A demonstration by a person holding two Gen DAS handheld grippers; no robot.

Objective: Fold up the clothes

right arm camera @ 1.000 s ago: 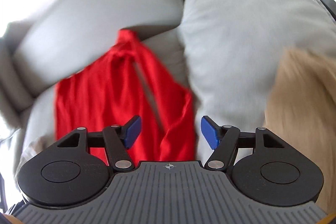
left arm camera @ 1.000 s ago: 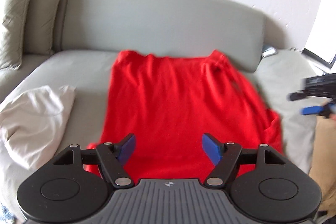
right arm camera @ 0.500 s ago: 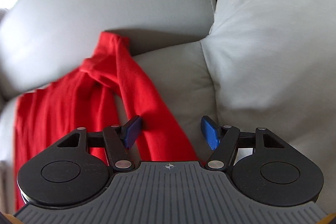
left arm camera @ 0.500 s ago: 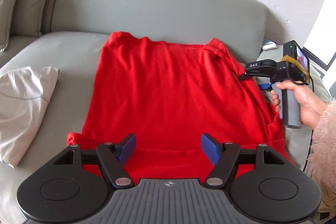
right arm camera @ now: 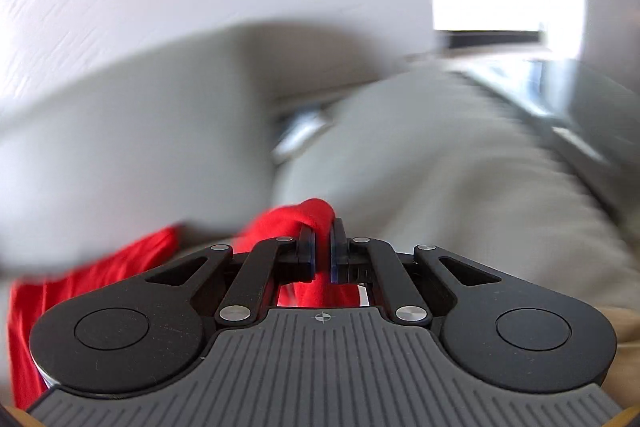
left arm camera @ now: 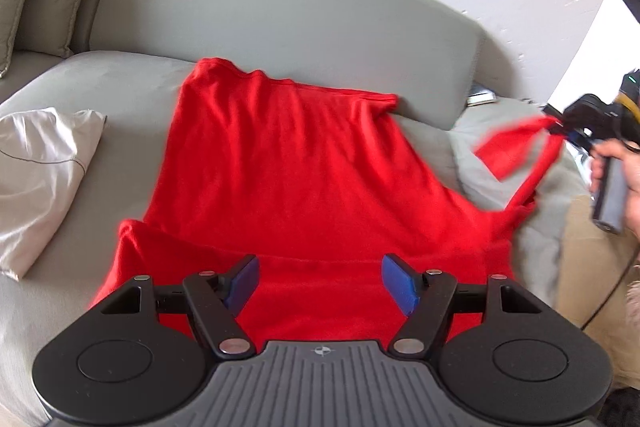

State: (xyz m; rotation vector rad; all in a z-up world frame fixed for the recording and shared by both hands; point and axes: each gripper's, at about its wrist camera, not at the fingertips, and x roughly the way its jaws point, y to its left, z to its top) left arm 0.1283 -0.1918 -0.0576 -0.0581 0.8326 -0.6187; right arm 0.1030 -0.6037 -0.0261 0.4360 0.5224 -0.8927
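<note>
Your right tool (right arm camera: pixel 322 247) had just snapped closed on the sleeve (left arm camera: pixel 516 147), red cloth pinched between its pads and lifted off the sofa (left arm camera: pixel 280 11) at three o'clock. The red shirt (left arm camera: pixel 288 163) lay flat, long axis running twelve to six. Your left tool (left arm camera: pixel 320 281) hung wide over the near hem, gripping nothing, and was the nearer one to that hem.

Right tongs (right arm camera: pixel 322 251) just closed, pinching red garment (right arm camera: pixel 308 215), blurred grey sofa (right arm camera: pixel 440 167) apparently behind
</note>
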